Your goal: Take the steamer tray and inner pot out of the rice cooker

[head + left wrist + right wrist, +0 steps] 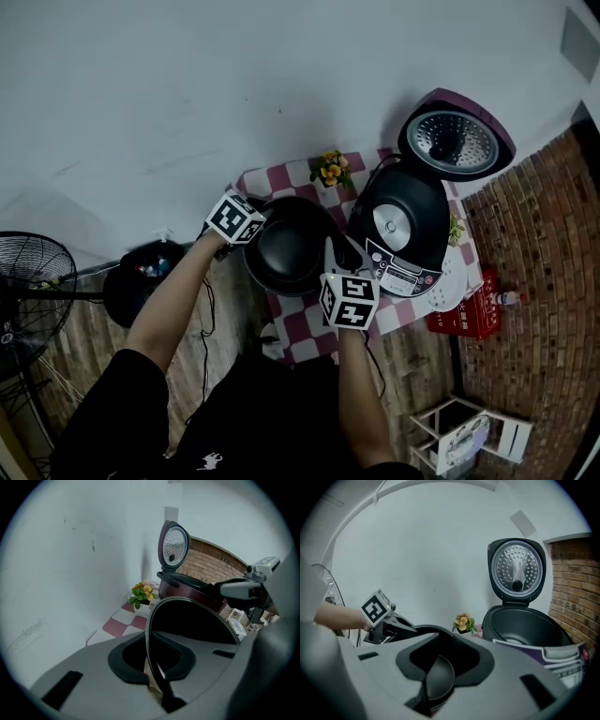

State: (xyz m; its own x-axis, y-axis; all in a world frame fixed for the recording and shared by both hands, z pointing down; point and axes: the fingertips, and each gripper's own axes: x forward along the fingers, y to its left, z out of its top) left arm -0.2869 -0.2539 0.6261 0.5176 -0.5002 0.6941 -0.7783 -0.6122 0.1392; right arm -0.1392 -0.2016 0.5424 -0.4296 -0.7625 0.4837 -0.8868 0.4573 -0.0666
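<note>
Now your left tongs (259, 217) are clamped on the thin rim of the round, smooth, dark inner pot (286, 246). It sits over the checked worktop (305, 330), beside the open, glossy rice cooker (403, 225). Your right tongs (332, 255) stand slightly apart around the opposite rim.

A dark inner pot (289, 246) is seen over the red-and-white checked table (305, 333), just left of the rice cooker (403, 230), whose lid (457, 142) is raised. The pot's left rim is met by the left gripper (255, 225), its near rim by the right gripper (335, 261). A small flower pot (331, 170) is set behind.
</note>
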